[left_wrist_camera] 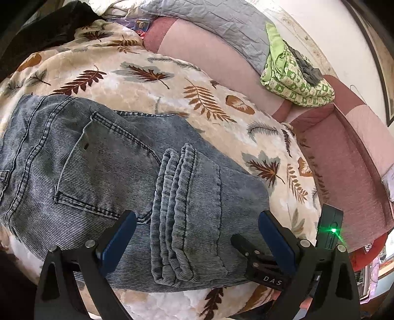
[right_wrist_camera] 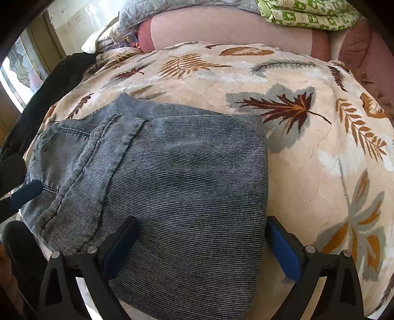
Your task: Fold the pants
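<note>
**Folded pants lie on the leaf blanket, both grippers spread above them**

The pants (left_wrist_camera: 118,177), grey-blue ribbed denim, lie folded on a cream blanket (left_wrist_camera: 172,81) printed with brown and grey leaves. In the left wrist view a back pocket (left_wrist_camera: 98,157) faces up, and the leg cuffs (left_wrist_camera: 177,209) rest stacked on top of the folded body, just right of that pocket. In the right wrist view the pants (right_wrist_camera: 184,192) show as a compact block with a rounded fold along the right edge, the cuffs (right_wrist_camera: 98,152) lying across the upper left part.

The left gripper (left_wrist_camera: 197,236) has its blue-padded fingers set wide apart over the near edge of the pants, one on either side of the cuffs, gripping nothing. The right gripper (right_wrist_camera: 202,243) is likewise spread, its left finger over the cloth and its right finger just beyond the folded edge, over the blanket. Whether either touches the fabric cannot be told.

Behind the blanket runs a pink sofa back (left_wrist_camera: 211,56). A grey quilt (left_wrist_camera: 216,22) and a green patterned cloth (left_wrist_camera: 290,81) lie on top of it. A dark garment (left_wrist_camera: 49,32) sits at the blanket's far left corner.
</note>
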A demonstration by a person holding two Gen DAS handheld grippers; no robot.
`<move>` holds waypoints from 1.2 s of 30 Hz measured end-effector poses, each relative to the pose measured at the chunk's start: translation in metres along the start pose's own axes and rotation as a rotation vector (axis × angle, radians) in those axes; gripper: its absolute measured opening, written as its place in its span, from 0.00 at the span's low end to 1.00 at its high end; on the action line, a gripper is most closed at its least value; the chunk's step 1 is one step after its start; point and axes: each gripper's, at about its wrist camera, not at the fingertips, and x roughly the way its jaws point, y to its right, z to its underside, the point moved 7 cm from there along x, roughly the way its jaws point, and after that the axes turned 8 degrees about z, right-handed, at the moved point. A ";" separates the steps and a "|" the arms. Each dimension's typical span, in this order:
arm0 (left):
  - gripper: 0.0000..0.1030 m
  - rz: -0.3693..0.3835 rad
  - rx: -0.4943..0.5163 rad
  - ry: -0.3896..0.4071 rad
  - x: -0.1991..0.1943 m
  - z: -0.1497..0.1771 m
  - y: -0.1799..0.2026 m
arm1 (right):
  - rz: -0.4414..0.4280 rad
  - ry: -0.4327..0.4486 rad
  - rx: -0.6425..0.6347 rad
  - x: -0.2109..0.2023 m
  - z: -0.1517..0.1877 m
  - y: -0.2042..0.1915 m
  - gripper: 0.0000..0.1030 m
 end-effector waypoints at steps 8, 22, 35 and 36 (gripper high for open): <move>0.96 -0.026 0.011 0.007 -0.003 0.001 0.001 | -0.007 -0.009 -0.008 0.000 0.001 0.000 0.99; 0.96 -0.028 -0.033 0.052 -0.039 0.008 -0.018 | -0.121 0.034 0.121 -0.038 -0.021 0.011 0.99; 0.96 0.094 -0.565 0.299 -0.121 0.031 -0.175 | -0.130 -0.048 0.073 -0.034 -0.037 -0.009 0.99; 0.96 0.107 -0.583 0.307 -0.122 0.032 -0.180 | -0.138 -0.045 0.076 -0.037 -0.039 -0.011 0.99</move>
